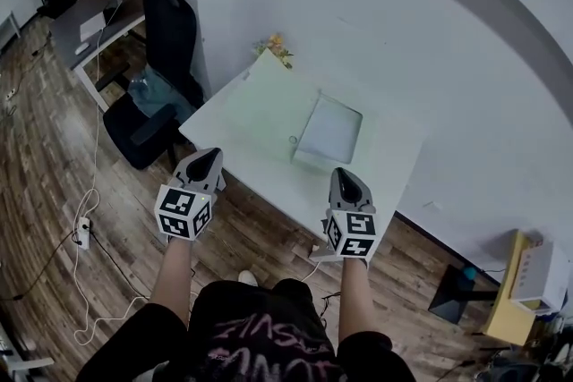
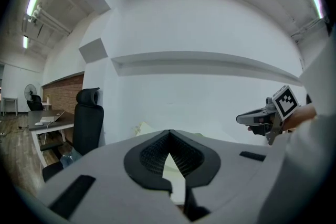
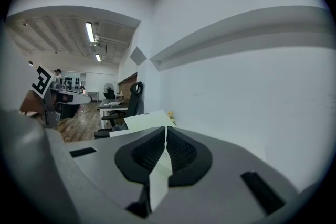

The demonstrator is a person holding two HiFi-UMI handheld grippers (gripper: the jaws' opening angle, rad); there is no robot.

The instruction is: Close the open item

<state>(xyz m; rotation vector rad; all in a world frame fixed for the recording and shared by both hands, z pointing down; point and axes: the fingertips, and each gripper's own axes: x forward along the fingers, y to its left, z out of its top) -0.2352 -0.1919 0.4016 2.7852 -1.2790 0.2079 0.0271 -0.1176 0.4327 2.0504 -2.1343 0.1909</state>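
A flat pale grey item (image 1: 329, 128), seemingly an open laptop, lies on the white table (image 1: 394, 165) right of centre; it is too small to make out its lid. Both grippers hover at the table's near edge, short of the item and touching nothing. My left gripper (image 1: 209, 155) is shut and empty, its tips meeting in the left gripper view (image 2: 169, 134). My right gripper (image 1: 346, 177) is also shut and empty (image 3: 164, 130), just in front of the item's near edge. The left gripper view shows the right gripper (image 2: 247, 119) off to the side.
A pale green mat (image 1: 264, 107) covers the table's left half, with a small round object (image 1: 293, 140) beside the grey item. Small flowers (image 1: 274, 45) sit at the far corner against the white wall. A black office chair (image 1: 166, 22) stands left of the table. Cables (image 1: 85, 228) trail over the wood floor.
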